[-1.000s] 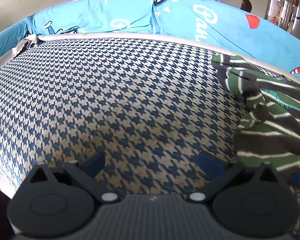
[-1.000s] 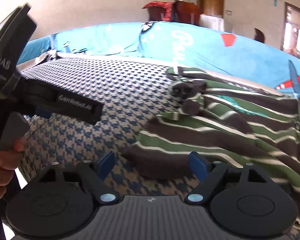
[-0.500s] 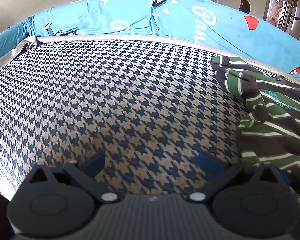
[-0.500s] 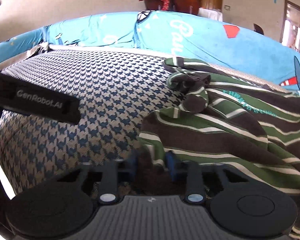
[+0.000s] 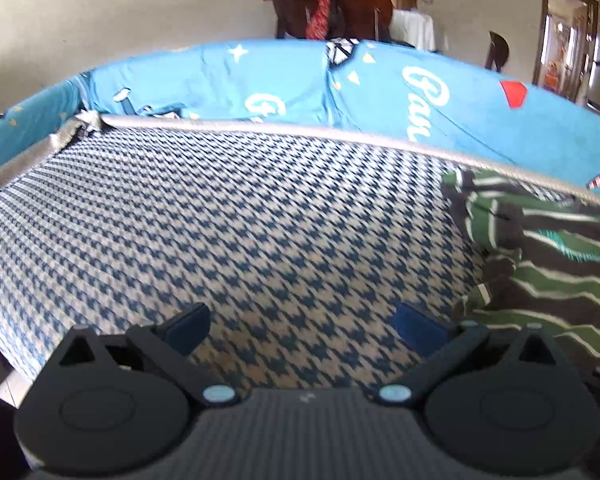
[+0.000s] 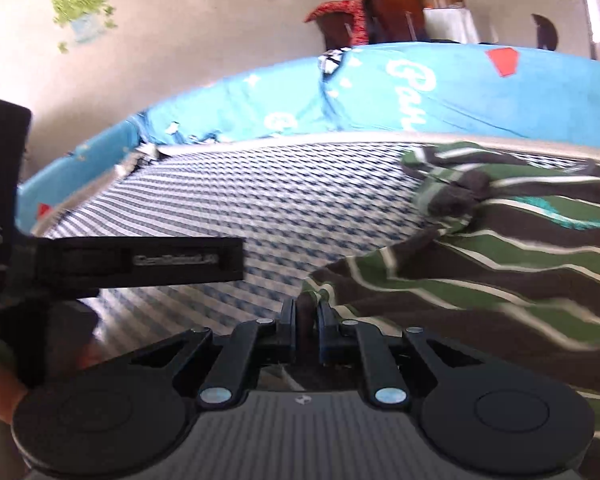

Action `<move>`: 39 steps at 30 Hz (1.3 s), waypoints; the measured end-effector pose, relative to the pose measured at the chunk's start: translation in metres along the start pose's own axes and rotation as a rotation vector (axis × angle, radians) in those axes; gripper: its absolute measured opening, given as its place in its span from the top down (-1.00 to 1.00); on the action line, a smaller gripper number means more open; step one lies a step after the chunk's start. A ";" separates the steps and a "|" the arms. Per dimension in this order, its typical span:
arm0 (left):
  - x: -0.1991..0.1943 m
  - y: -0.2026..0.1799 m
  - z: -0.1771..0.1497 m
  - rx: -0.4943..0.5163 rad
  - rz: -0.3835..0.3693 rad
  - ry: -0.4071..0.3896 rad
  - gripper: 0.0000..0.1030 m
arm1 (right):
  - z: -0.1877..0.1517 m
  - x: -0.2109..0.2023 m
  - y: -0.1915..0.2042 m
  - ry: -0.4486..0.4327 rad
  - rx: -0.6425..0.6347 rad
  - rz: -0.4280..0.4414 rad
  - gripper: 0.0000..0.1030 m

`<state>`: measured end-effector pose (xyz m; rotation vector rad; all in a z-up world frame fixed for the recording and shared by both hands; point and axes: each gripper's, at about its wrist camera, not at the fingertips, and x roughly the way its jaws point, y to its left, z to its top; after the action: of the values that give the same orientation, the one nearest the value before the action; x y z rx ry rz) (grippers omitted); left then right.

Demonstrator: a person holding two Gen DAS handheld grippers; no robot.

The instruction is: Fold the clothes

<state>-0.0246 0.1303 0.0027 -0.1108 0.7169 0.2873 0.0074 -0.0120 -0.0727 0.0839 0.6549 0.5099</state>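
A green and brown striped garment [image 6: 500, 264] is spread at the right of the frame on a houndstooth cloth [image 5: 240, 220], which is bordered behind by a blue printed sheet [image 5: 300, 80]. The right gripper [image 6: 306, 320] is pressed together on a fold of the garment's near left edge. The left gripper [image 5: 300, 322] is spread wide above the bare cloth, and the garment [image 5: 548, 272] is seen just beside its right finger. In the right wrist view, the black body of the left gripper crosses the left middle of the frame.
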 end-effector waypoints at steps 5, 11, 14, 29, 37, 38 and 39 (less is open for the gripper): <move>-0.006 0.025 0.008 -0.061 0.043 -0.034 -1.00 | 0.003 0.010 0.024 0.019 -0.016 0.073 0.76; -0.007 0.039 0.010 -0.086 0.059 -0.036 -1.00 | -0.011 0.017 0.031 0.094 -0.014 0.137 0.67; -0.008 0.035 0.010 -0.072 0.048 -0.039 -1.00 | -0.014 0.005 0.032 0.091 -0.017 0.136 0.64; -0.010 -0.032 -0.018 0.129 -0.141 0.027 -1.00 | -0.042 -0.076 -0.034 0.017 0.109 -0.191 0.64; -0.010 -0.058 -0.031 0.206 -0.209 0.047 -1.00 | -0.060 -0.129 -0.081 -0.029 0.233 -0.379 0.51; -0.010 -0.059 -0.031 0.205 -0.224 0.055 -1.00 | -0.063 -0.134 -0.086 -0.032 0.243 -0.403 0.43; -0.009 -0.061 -0.032 0.203 -0.230 0.063 -1.00 | -0.065 -0.139 -0.090 -0.035 0.252 -0.423 0.40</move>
<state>-0.0334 0.0641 -0.0152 -0.0085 0.7838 -0.0094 -0.0872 -0.1624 -0.0669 0.1864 0.6777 0.0168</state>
